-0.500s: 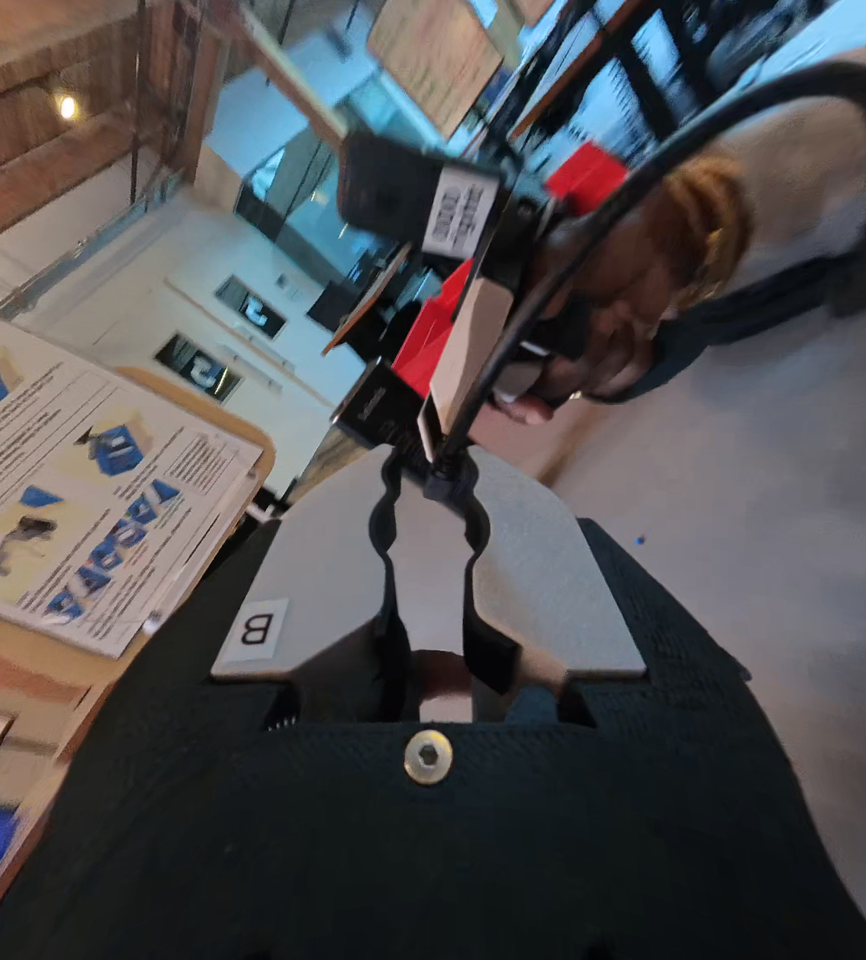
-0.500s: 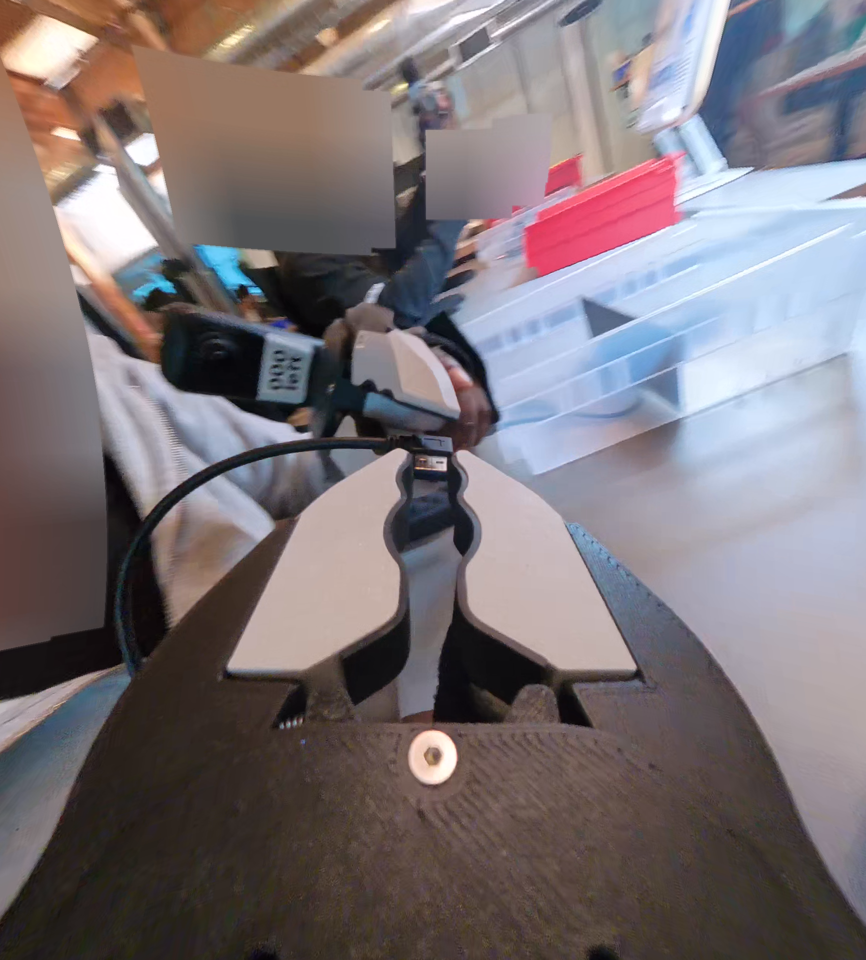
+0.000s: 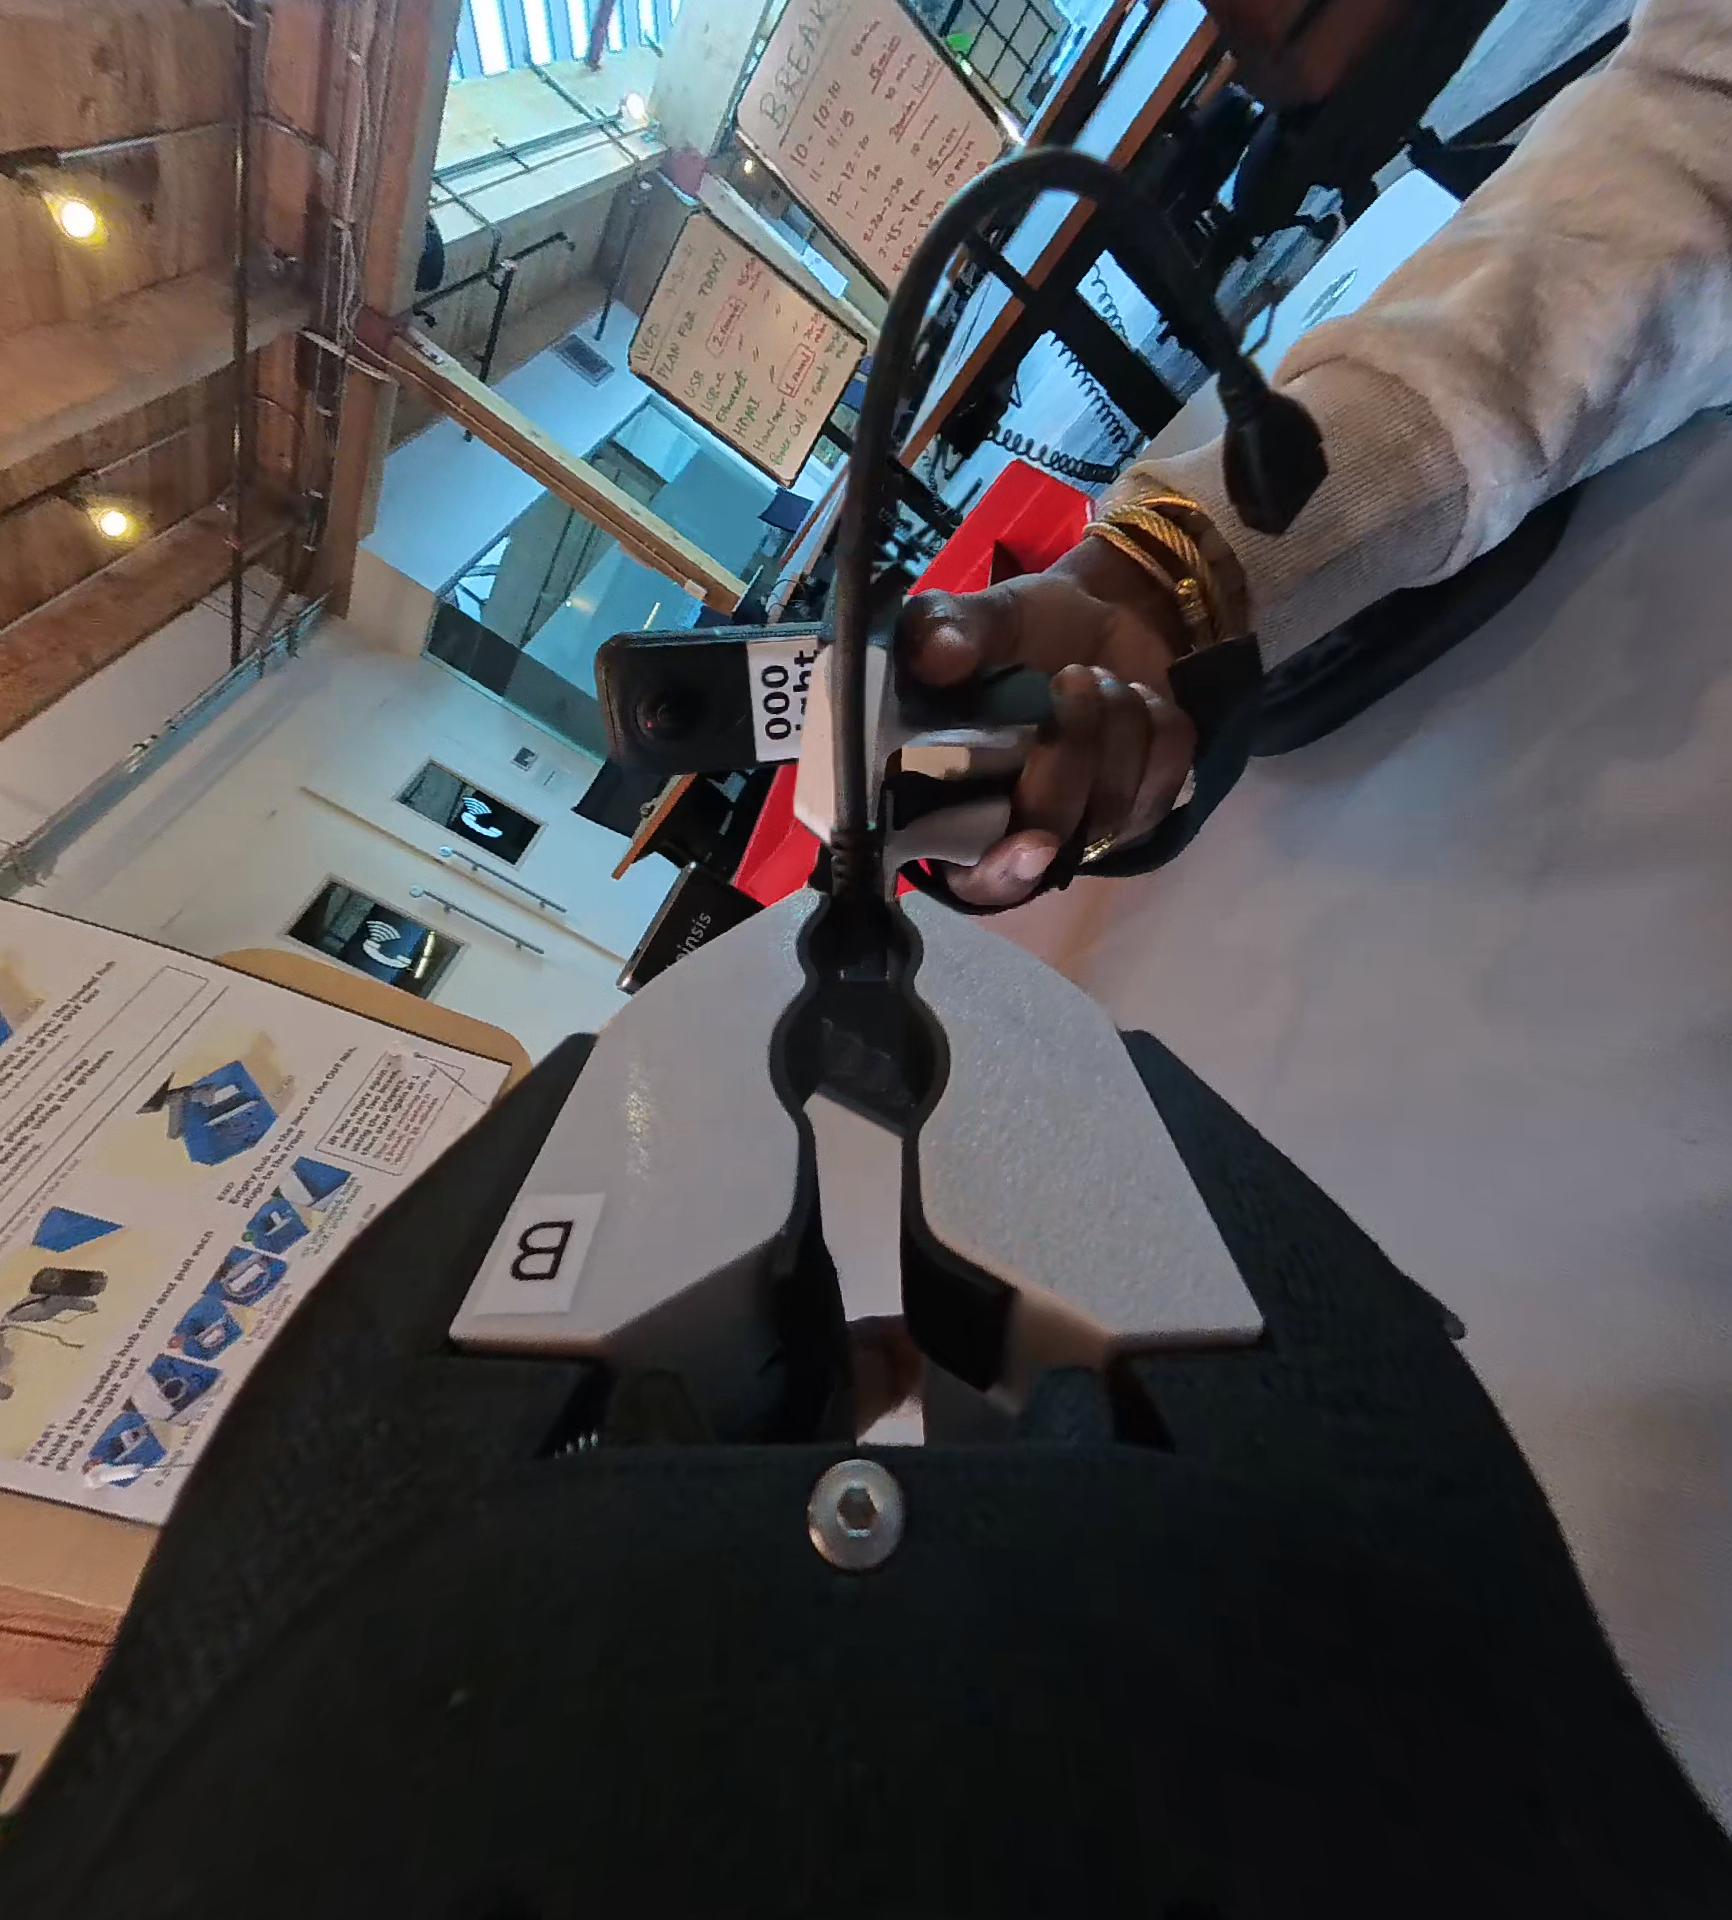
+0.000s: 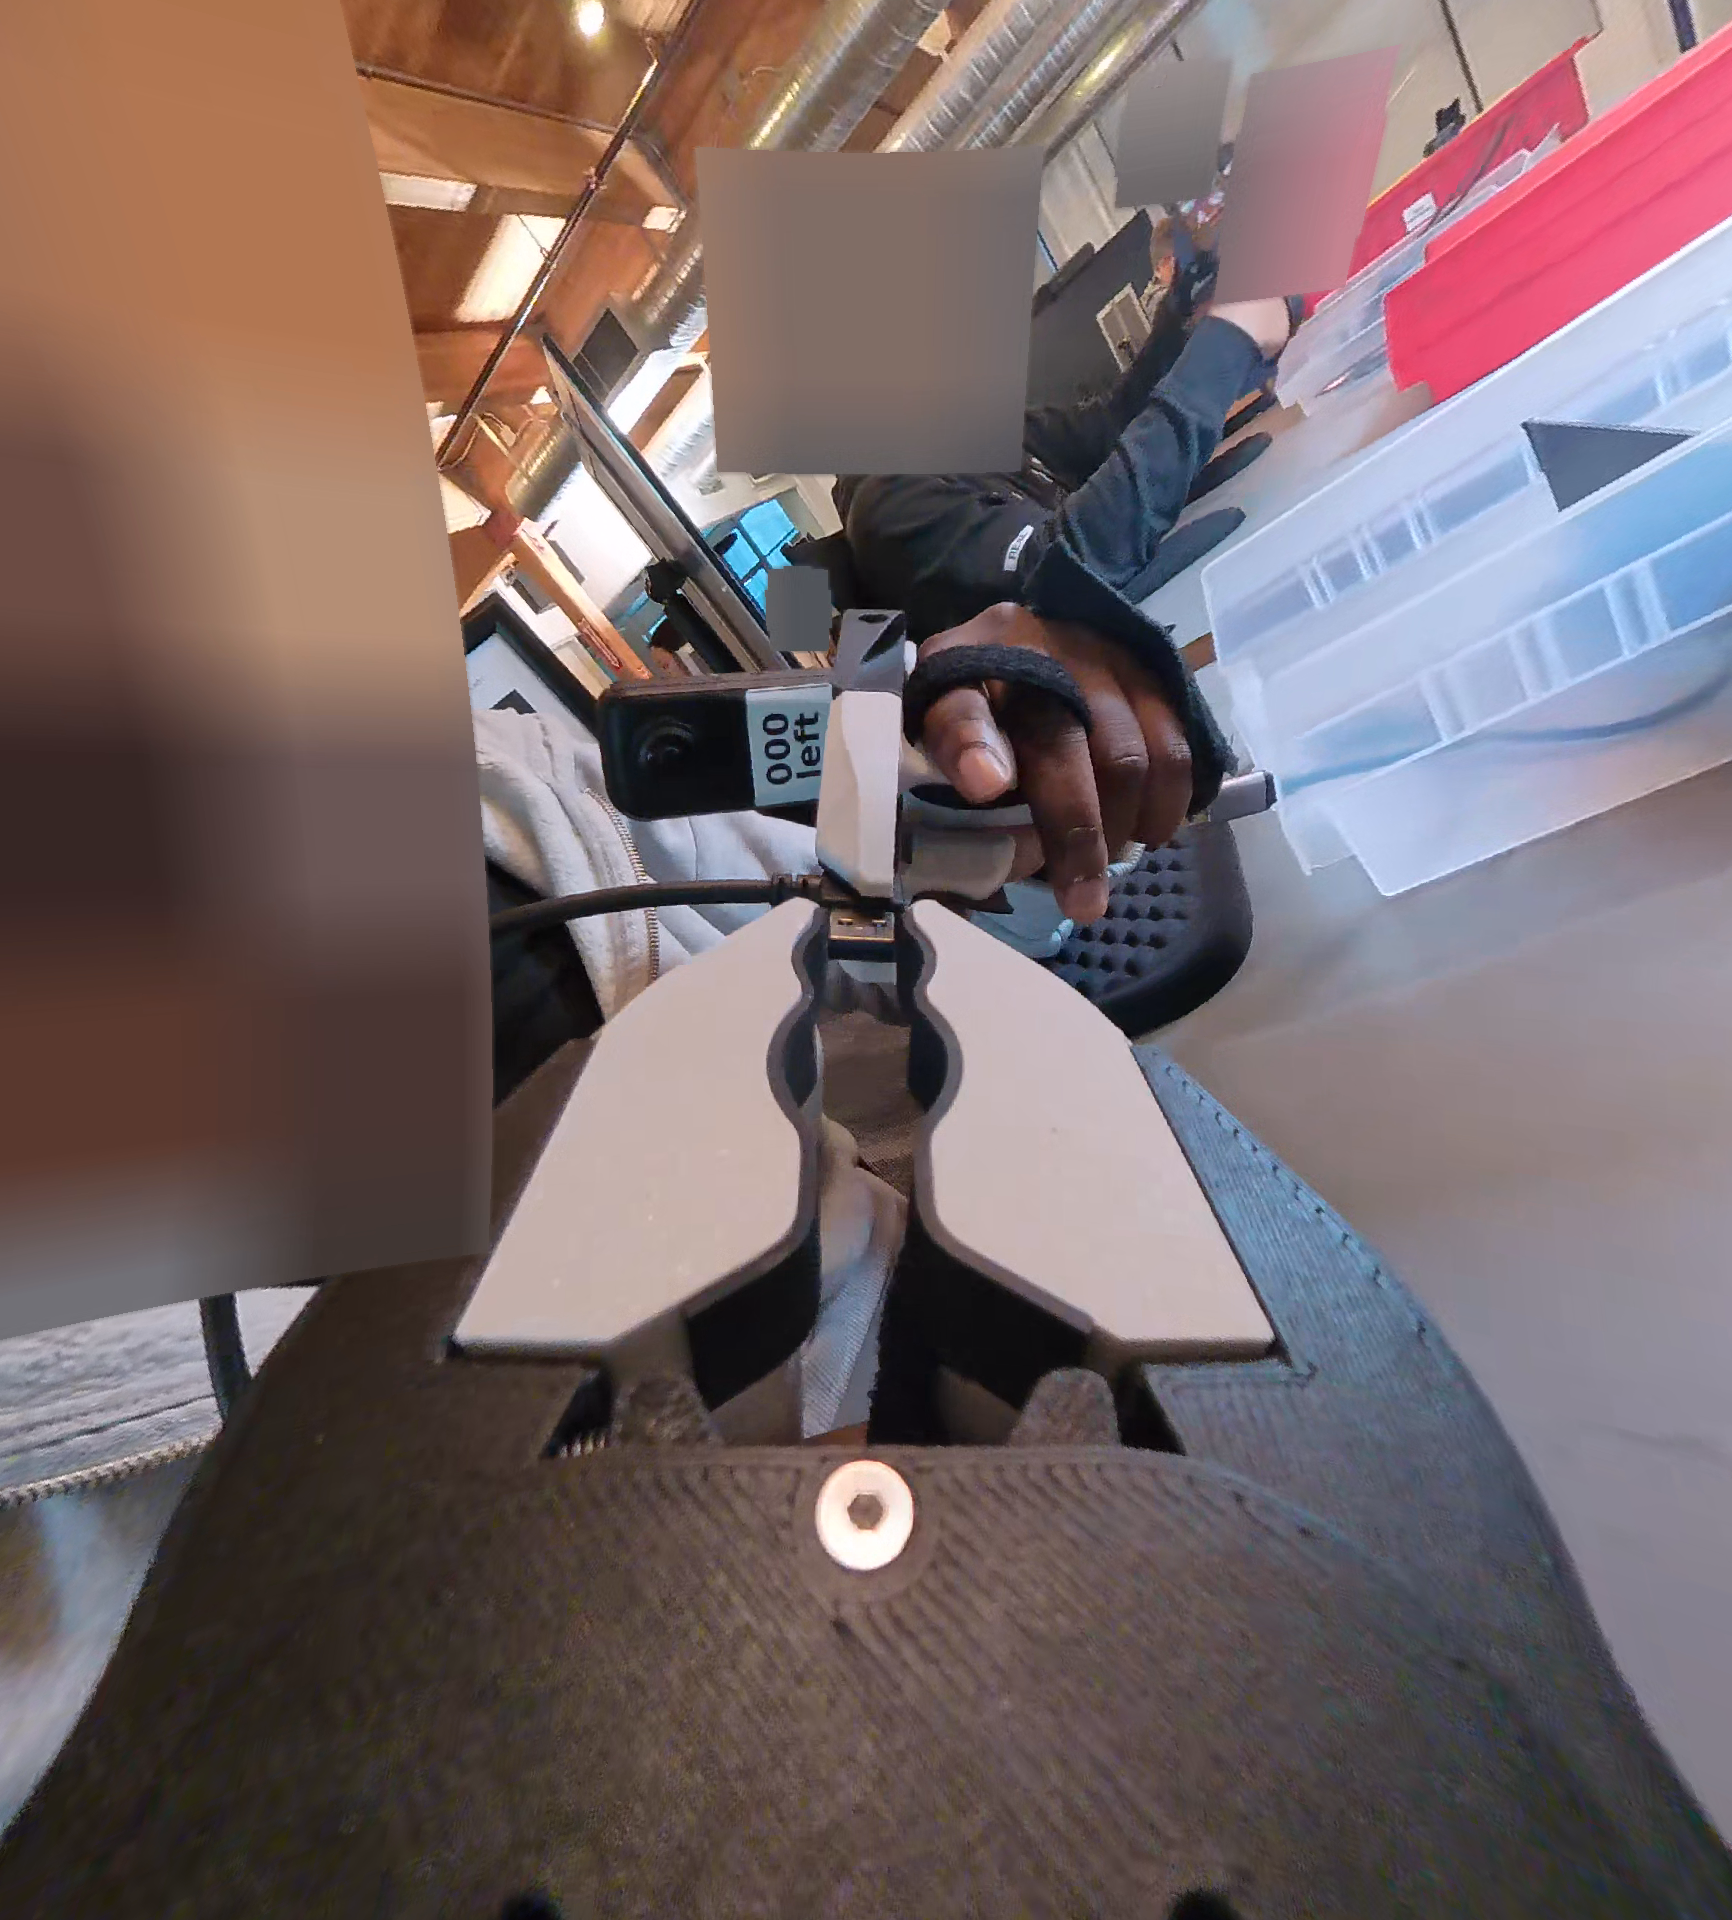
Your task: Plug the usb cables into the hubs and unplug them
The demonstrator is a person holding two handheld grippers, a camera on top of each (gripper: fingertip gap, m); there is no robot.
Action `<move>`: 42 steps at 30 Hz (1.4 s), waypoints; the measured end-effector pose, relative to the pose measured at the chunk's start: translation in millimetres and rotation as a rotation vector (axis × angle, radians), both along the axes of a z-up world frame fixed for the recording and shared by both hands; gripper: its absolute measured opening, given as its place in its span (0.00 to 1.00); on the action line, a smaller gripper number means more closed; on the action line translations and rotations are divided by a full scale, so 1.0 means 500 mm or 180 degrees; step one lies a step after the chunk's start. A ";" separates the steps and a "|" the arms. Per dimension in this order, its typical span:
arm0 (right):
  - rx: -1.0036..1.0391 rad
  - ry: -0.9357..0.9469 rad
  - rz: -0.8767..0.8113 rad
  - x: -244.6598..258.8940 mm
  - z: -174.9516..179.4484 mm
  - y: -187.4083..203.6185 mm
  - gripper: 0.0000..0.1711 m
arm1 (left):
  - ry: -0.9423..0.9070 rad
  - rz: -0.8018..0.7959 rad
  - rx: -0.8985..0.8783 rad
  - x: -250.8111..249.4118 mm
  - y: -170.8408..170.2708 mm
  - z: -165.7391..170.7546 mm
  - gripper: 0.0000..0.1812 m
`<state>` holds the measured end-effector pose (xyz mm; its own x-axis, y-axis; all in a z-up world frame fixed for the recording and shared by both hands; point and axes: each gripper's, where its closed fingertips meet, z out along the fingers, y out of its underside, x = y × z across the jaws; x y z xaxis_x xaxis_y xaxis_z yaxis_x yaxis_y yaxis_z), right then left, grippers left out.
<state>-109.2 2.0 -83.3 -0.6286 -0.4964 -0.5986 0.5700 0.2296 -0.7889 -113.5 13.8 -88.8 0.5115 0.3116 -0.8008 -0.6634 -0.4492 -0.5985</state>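
The black USB cable point(image 3: 867, 520) is arching up in the air above the grey bench point(image 3: 1464, 1039), its plug body pinched at the tips of my left gripper point(image 3: 857, 940), its far connector dangling free near my sleeve. In the right wrist view the metal plug end point(image 4: 862, 928) is sitting between the tips of my right gripper point(image 4: 862, 935), whose fingers are standing slightly apart; whether they are pressing it I cannot tell. A clear plastic bin point(image 4: 1516, 665) is resting on the bench's far side.

Shared workshop — whiteboards point(image 3: 867, 135), parts bins point(image 4: 1527, 582), timber ceiling.
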 end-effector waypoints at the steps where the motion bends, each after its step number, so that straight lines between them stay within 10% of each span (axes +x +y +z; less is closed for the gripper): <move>1: 0.0005 -0.0005 -0.0002 0.000 0.001 0.000 0.07 | 0.0043 0.0014 -0.0006 0.000 0.000 0.001 0.05; 13: -0.0071 0.0504 -0.0305 -0.013 0.003 0.000 0.08 | -0.0032 0.0128 0.0139 -0.012 -0.001 0.004 0.05; 21: -0.0059 0.2155 -0.3447 -0.289 0.072 0.147 0.32 | -0.0014 0.1061 0.0039 -0.103 -0.031 -0.038 0.05; 30: 0.1134 0.2028 -0.2711 -0.319 -0.159 0.061 0.38 | 0.0405 0.1079 0.0053 -0.107 -0.023 -0.025 0.05; 34: 0.1106 0.1979 -0.2735 -0.339 -0.183 0.038 0.20 | 0.0563 0.1245 -0.0233 -0.136 -0.011 -0.027 0.04; 42: 0.1082 0.1724 -0.2804 -0.311 -0.162 0.031 0.17 | 0.0536 0.1569 -0.0780 -0.216 0.019 -0.040 0.05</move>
<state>-264.9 17.5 -164.1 -0.9045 0.3971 -0.1556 0.2370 0.1645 -0.9575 -221.4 23.5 -108.6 0.2121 0.2759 -0.9375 -0.4176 -0.8418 -0.3421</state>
